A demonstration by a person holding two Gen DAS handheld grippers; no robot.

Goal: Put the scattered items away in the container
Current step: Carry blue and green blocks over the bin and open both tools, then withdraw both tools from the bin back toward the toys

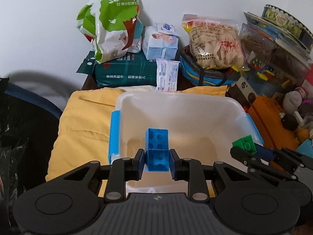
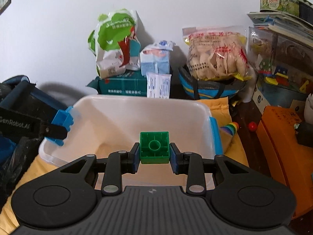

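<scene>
Left claw (image 1: 156, 161) grips blue brick (image 1: 157, 148) (long axis forward) | right claw (image 2: 154, 156) grips green brick (image 2: 154, 146)

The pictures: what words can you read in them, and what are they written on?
"GenRobot.AI": on the left claw's black side, right wrist view; the first letter is cut off.
"Sa...": white script on the green and white bag; the rest is folded away.
Chinese print on the dark green pack, snack bag and orange box: too blurred to read.
</scene>
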